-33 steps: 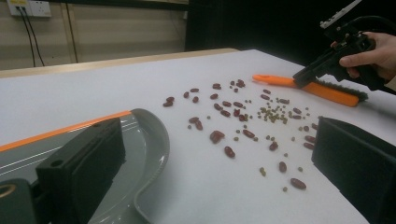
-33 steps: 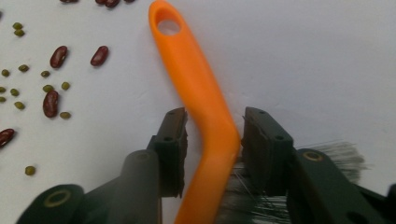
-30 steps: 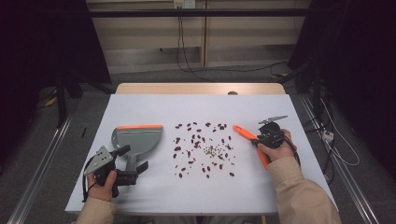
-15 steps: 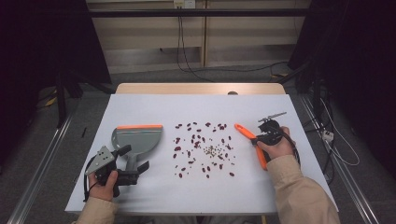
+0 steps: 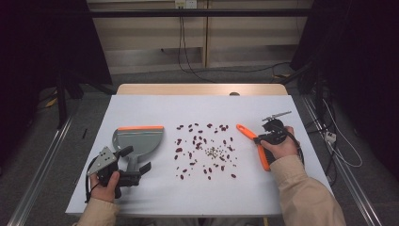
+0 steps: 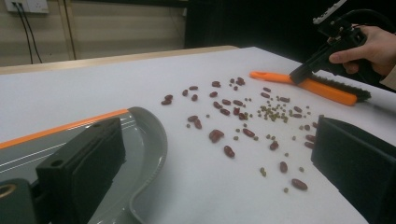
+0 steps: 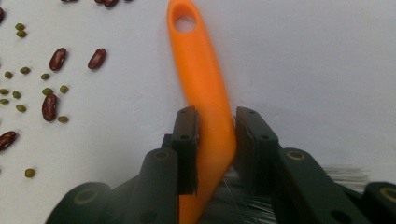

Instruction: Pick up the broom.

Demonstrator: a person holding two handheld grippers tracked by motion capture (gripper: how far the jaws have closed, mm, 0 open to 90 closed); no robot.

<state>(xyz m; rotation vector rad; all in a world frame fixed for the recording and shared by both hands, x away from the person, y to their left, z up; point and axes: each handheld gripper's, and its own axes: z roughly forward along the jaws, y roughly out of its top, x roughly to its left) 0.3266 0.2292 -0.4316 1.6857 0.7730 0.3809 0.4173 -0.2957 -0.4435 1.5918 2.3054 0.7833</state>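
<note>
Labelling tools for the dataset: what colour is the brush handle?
Orange, with a hanging hole at its tip; the brush handle shows best in the right gripper view.

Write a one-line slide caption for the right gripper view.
Right gripper shut on the orange brush, beans scattered beside it.

The brush (image 7: 205, 93) runs off the bottom edge of the right gripper view, its bristles largely hidden behind the right gripper (image 7: 215, 140); the dustpan (image 6: 140, 140) is cut by the left gripper view's edge.
</note>
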